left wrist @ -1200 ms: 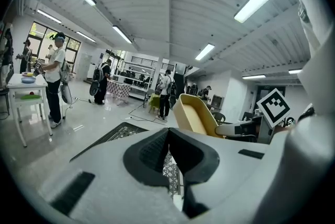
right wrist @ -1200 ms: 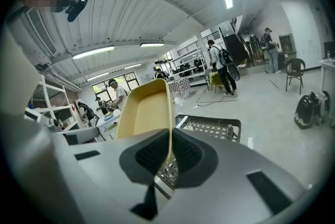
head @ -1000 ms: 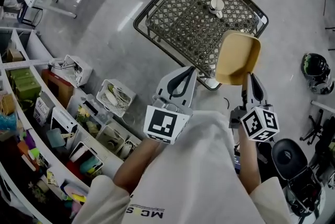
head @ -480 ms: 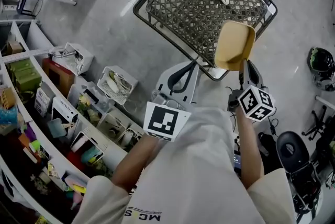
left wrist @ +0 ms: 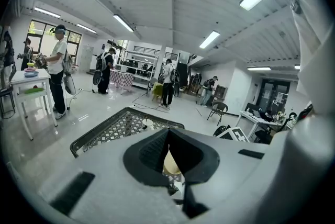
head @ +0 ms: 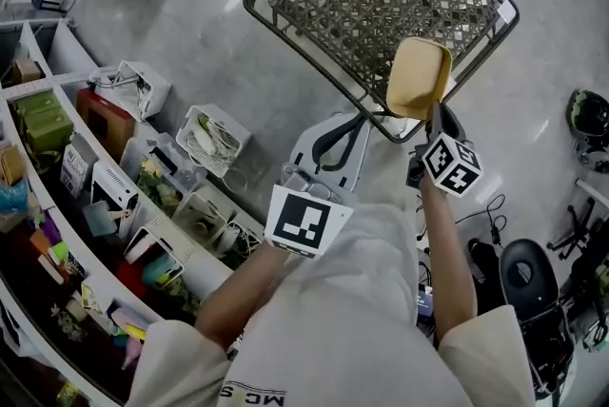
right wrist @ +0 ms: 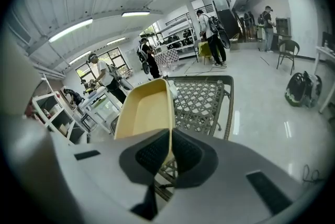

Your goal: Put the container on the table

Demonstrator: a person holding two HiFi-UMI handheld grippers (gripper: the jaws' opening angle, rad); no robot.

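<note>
Moved yellow container [head: 417,77], wall pinched in right gripper [head: 433,113], further out over near edge of lattice table [head: 285,23] than a second ago, set-down probably next; left gripper [head: 333,141] jaws together, empty

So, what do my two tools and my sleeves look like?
Left tool and right tool are alike: pale grey shells with dark, textured pads. Each carries a white cube with black square markers. The person wears a white short-sleeved T-shirt.
</note>
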